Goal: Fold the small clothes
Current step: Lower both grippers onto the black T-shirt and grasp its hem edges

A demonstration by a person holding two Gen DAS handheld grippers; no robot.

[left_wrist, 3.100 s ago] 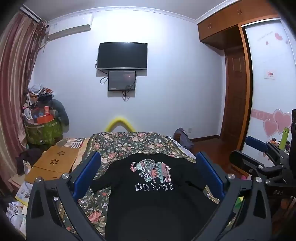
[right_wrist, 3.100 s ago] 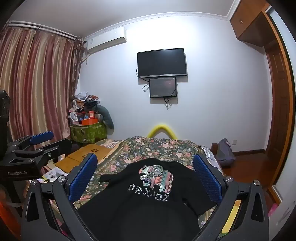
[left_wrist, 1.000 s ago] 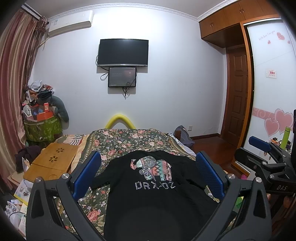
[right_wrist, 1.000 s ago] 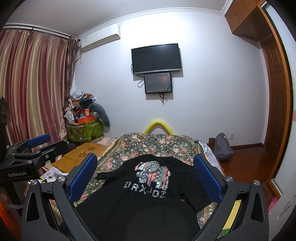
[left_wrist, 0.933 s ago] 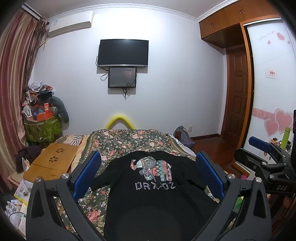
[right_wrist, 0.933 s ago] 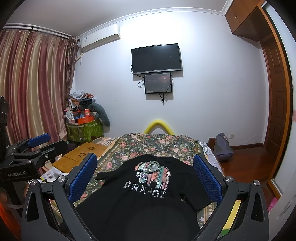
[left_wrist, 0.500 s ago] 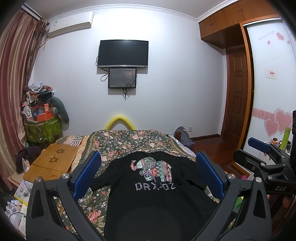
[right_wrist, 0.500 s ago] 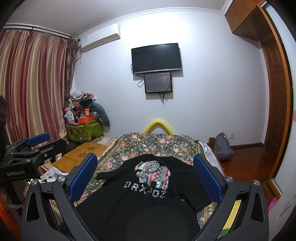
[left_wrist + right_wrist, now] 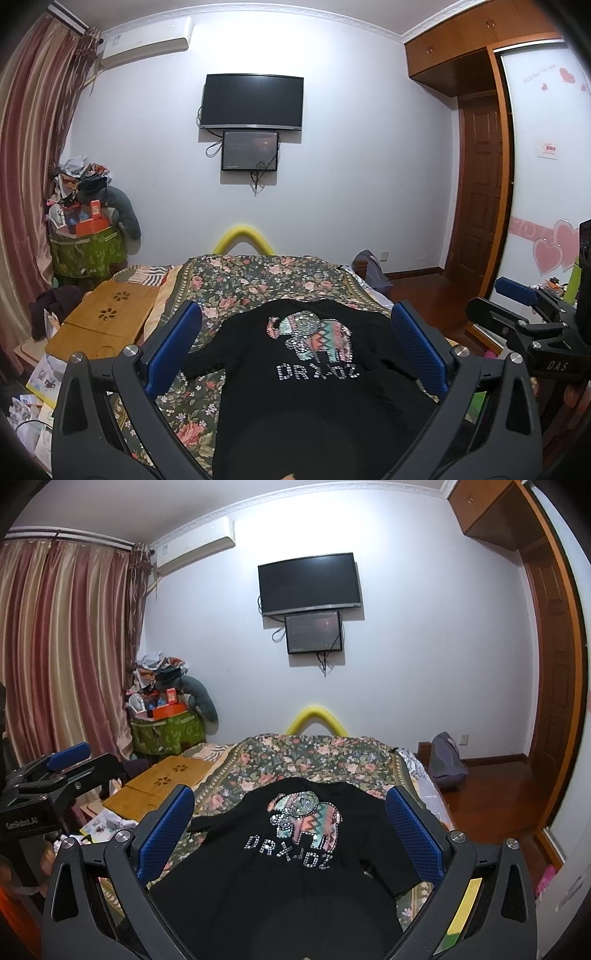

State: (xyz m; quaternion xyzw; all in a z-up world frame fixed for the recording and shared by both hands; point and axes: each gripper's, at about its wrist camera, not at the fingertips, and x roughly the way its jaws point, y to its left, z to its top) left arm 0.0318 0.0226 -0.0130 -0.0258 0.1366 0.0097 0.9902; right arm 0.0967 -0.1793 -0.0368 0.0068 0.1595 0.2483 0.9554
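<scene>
1. Both tongs are spread wide with nothing between their blue pads: the left tongs [image 9: 295, 343] and the right tongs [image 9: 290, 821] hang above the near end of the bed [image 9: 258, 273], apart from the cloth.
2. The black shirt [image 9: 314, 387] lies face up on the floral bedspread, hem nearest, sleeves out to the sides.
3. Folding looks not yet begun. A good first move is probably to lower each set of tongs to a sleeve or side edge.
4. Pinch only the shirt's fabric, not the bedspread.
5. Bring both sides in evenly, so the elephant print [image 9: 304, 821] stays centred.
</scene>
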